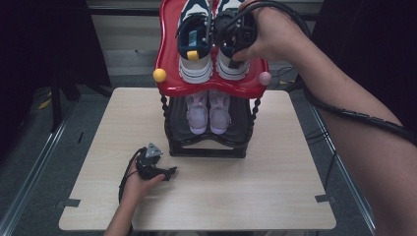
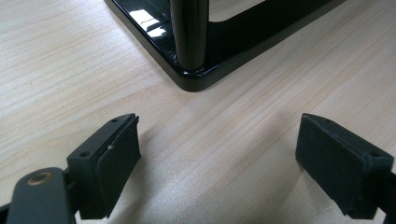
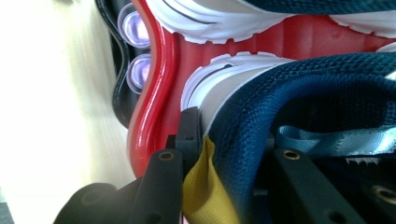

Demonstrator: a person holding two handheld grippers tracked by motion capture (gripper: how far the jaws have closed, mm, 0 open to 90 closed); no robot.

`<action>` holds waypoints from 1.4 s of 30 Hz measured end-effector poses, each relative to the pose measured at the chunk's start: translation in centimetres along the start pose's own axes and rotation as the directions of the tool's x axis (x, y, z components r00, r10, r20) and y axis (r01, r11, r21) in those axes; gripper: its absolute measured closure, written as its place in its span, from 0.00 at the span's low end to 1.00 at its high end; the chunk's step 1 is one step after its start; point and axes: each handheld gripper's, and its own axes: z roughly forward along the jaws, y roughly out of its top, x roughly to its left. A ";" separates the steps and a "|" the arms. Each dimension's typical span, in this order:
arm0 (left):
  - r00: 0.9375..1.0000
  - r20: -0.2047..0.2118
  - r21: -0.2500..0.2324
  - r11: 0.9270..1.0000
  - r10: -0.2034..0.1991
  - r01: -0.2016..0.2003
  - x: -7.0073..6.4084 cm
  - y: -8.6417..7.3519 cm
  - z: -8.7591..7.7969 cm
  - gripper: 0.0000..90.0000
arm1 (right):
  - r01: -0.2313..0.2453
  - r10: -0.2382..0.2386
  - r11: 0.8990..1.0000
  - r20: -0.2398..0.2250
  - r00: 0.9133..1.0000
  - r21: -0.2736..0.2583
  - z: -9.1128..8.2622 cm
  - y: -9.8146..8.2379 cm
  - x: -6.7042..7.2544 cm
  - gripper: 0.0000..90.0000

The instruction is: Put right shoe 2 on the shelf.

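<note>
My left hand-held gripper (image 2: 217,161) open, low over desk (image 2: 70,60).
Both black pads spread wide, bare pale wood between them. Ahead of me: glossy black rack base corner (image 2: 196,77) resting on the desk, round black post (image 2: 189,32) rising from it.

The top tray (image 1: 169,54) of the rack is glossy red with one yellow knob (image 1: 159,75) and one pink knob (image 1: 264,78). The sneakers (image 1: 195,46) on it are navy, white and yellow; the lower pair (image 1: 208,112) is pale lilac. The counter (image 1: 275,172) is light wood grain, the tongs (image 2: 219,158) matte black.
</note>
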 end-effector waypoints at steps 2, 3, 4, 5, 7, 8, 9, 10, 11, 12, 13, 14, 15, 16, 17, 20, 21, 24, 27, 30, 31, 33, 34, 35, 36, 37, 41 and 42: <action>1.000 0.000 0.000 1.000 0.000 0.000 0.0 0.0 0.0 0.15 | -0.003 0.003 1.000 -0.002 1.000 -0.003 0.0 0.0 0.0 0.81; 1.000 0.000 0.000 1.000 0.000 0.000 0.0 0.0 0.0 0.15 | -0.003 0.003 1.000 -0.001 1.000 -0.001 0.0 0.1 -0.1 0.80; 1.000 0.000 0.000 1.000 0.000 0.000 0.0 0.0 0.0 0.15 | -0.003 0.003 1.000 0.002 1.000 0.001 -0.1 0.1 -0.1 0.80; 1.000 0.000 0.000 1.000 0.000 0.000 0.0 0.0 0.0 0.15 | -0.007 0.007 1.000 -0.002 1.000 -0.001 -0.1 0.1 -0.1 0.80; 1.000 0.000 0.000 1.000 0.000 0.000 0.0 0.0 0.0 0.15 | -0.009 0.009 1.000 0.001 1.000 0.000 -0.1 0.1 -0.1 0.80; 1.000 0.001 -0.001 1.000 -0.004 0.004 0.0 0.0 0.0 0.15 | -0.012 0.012 1.000 -0.002 1.000 -0.003 -0.1 0.2 -0.1 0.80; 1.000 0.001 0.000 1.000 -0.003 0.003 0.0 0.0 0.0 0.15 | -0.012 0.012 1.000 -0.004 1.000 -0.005 -0.1 0.2 -0.1 0.79; 1.000 0.002 -0.001 1.000 -0.004 0.004 0.0 0.0 0.0 0.15 | -0.016 0.016 1.000 -0.005 1.000 -0.005 -0.1 0.3 -0.2 0.79; 1.000 0.001 0.000 1.000 -0.004 0.004 0.0 0.0 0.0 0.15 | -0.014 0.014 1.000 -0.005 1.000 -0.006 -0.2 0.4 -0.2 0.79; 1.000 0.001 0.000 1.000 -0.004 0.004 0.0 0.0 0.0 0.15 | -0.007 0.007 1.000 -0.008 1.000 -0.006 -0.2 0.4 -0.2 0.79; 1.000 0.001 -0.001 1.000 -0.004 0.004 0.0 0.0 0.0 0.15 | -0.008 0.008 1.000 -0.009 1.000 -0.002 -0.2 0.5 -0.1 0.79; 1.000 0.001 -0.001 1.000 -0.004 0.004 0.0 0.0 0.0 0.15 | -0.009 0.009 1.000 -0.010 1.000 -0.003 -0.2 0.5 -0.1 0.79; 1.000 0.001 0.000 1.000 -0.004 0.004 0.0 0.0 0.0 0.15 | -0.009 0.009 1.000 -0.012 1.000 -0.002 -0.2 0.5 -0.1 0.79; 1.000 0.001 -0.001 1.000 -0.004 0.004 0.0 0.0 0.0 0.15 | -0.015 0.015 1.000 -0.013 1.000 -0.002 -0.2 0.6 0.0 0.79; 1.000 0.001 -0.001 1.000 -0.004 0.004 0.0 0.0 0.0 0.15 | -0.013 0.013 1.000 -0.011 1.000 -0.003 -0.2 0.5 -0.1 0.79; 1.000 0.001 -0.001 1.000 -0.004 0.004 0.0 0.0 0.0 0.15 | -0.015 0.015 1.000 -0.014 1.000 -0.008 -0.2 0.5 0.0 0.79; 1.000 0.001 -0.001 1.000 -0.004 0.004 0.0 0.0 0.0 0.15 | -0.012 0.012 1.000 -0.028 1.000 -0.011 -0.2 0.5 0.1 0.79; 1.000 0.001 -0.001 1.000 -0.004 0.004 0.0 0.0 0.0 0.15 | -0.005 0.005 1.000 -0.022 1.000 -0.006 -0.1 0.6 0.2 0.79; 1.000 0.001 -0.001 1.000 -0.004 0.004 0.0 0.0 0.0 0.15 | -0.007 0.007 1.000 -0.023 1.000 -0.005 -0.2 0.6 0.3 0.79; 1.000 0.001 -0.001 1.000 -0.004 0.004 0.0 0.0 0.0 0.15 | -0.008 0.008 1.000 -0.023 1.000 -0.006 -0.1 0.6 0.4 0.79; 1.000 0.001 -0.001 1.000 -0.004 0.004 0.0 0.0 0.0 0.15 | -0.002 0.002 1.000 -0.024 1.000 -0.005 -0.1 0.6 0.4 0.79; 1.000 0.002 -0.001 1.000 -0.004 0.004 0.0 0.0 0.0 0.15 | -0.010 0.010 1.000 -0.024 1.000 -0.010 -0.1 0.5 0.4 0.78; 1.000 0.002 -0.001 1.000 -0.004 0.004 0.0 0.0 0.0 0.15 | -0.010 0.009 1.000 -0.026 1.000 -0.010 -0.2 0.5 0.4 0.78; 1.000 0.002 -0.001 1.000 -0.004 0.004 0.0 0.0 0.0 0.15 | -0.005 0.005 1.000 -0.027 1.000 -0.009 -0.1 0.5 0.3 0.78; 1.000 0.001 -0.001 1.000 -0.004 0.004 0.0 0.0 0.0 0.15 | -0.010 0.010 1.000 -0.029 1.000 -0.008 -0.2 0.5 0.4 0.78; 1.000 0.002 -0.001 1.000 -0.005 0.005 0.0 0.0 0.0 0.15 | -0.006 0.006 1.000 -0.028 1.000 -0.008 -0.1 0.5 0.3 0.78; 1.000 0.002 -0.001 1.000 -0.004 0.004 0.0 0.0 0.0 0.15 | 0.000 0.000 1.000 -0.024 1.000 0.000 -0.2 0.7 0.4 0.78; 1.000 0.002 -0.001 1.000 -0.004 0.004 0.0 0.0 0.0 0.15 | -0.005 0.005 1.000 -0.026 1.000 0.001 -0.2 0.7 0.4 0.78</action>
